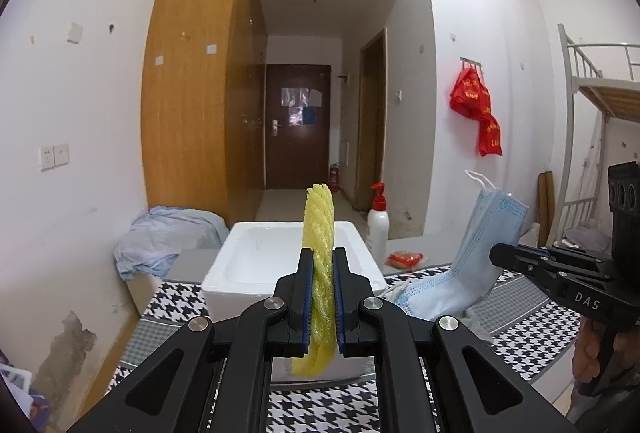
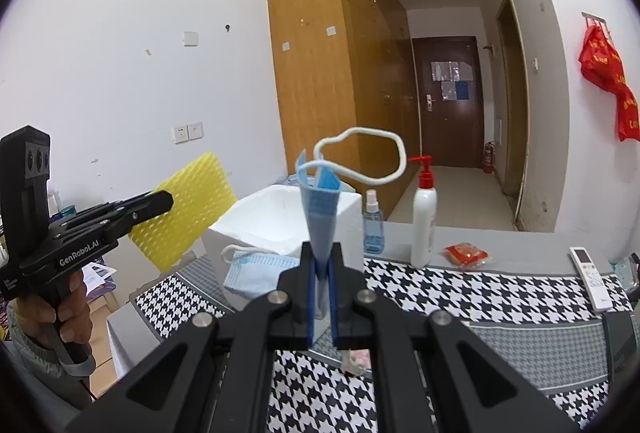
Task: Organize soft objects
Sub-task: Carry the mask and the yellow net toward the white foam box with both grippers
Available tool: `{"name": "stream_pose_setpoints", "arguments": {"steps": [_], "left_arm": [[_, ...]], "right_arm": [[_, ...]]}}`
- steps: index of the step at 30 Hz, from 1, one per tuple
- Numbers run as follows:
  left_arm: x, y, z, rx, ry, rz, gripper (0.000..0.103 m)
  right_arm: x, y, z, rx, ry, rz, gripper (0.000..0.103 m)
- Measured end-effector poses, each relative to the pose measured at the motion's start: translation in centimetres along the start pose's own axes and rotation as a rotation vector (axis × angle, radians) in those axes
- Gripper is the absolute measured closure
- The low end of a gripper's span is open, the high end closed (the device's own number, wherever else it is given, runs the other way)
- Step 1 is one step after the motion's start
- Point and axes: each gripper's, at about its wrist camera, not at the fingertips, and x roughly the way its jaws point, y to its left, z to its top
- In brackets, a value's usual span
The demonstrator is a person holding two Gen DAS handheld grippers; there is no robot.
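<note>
L gripper (image 1: pixel 320 297) is clamped tight on a yellow foam net (image 1: pixel 319 229), held upright in the air just in front of the white foam box (image 1: pixel 256 253). As far as seen the box looks empty, so I'd judge nothing is sorted yet; both items are lifted, drop-in is left. One more mask on table (image 2: pixel 256 269) lies touching the box, still to do. R gripper (image 2: pixel 320 285) is closed on a blue face mask (image 2: pixel 322 217), ear loop sticking up, also near the box.

Writing: "GenRobot.AI" on L gripper body in R wrist view; "DAS" on R gripper in L wrist view. Red bag (image 1: pixel 478 109) has gold print, unreadable.
</note>
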Motion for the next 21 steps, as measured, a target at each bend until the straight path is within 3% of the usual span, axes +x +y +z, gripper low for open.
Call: {"name": "stream_pose_setpoints", "arguments": {"steps": [21], "left_arm": [[-0.6, 4.8, 0.1, -0.031, -0.035, 0.124, 0.094]], "right_arm": [[4.9, 2.7, 3.7, -0.044, 0.005, 0.039, 0.095]]}}
